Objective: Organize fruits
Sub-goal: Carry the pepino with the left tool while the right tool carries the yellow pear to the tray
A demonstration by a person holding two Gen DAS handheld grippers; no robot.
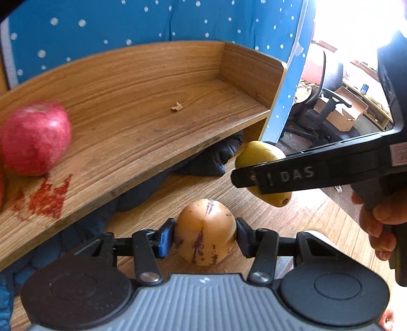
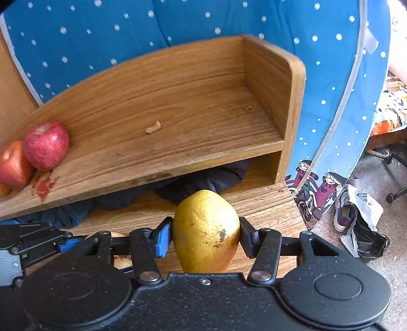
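Wooden shelf (image 2: 178, 132) with raised back and side walls is sitting on the worktop (image 2: 264, 203), filling most of what I am seeing, backed by blue dotted fabric (image 2: 203, 20). At its far left, two red apples (image 2: 47, 145) are resting side by side, touching. My left hand-held gripper (image 1: 205, 234) is clamping a tan, purple-streaked fruit (image 1: 204, 233) near the shelf's front edge, above the worktop. My right hand-held gripper (image 2: 206, 235) is pinching a yellow pear (image 2: 206, 231) between its pads, just right of the other fruit. A small crumb (image 2: 153, 127) is lying mid-shelf.
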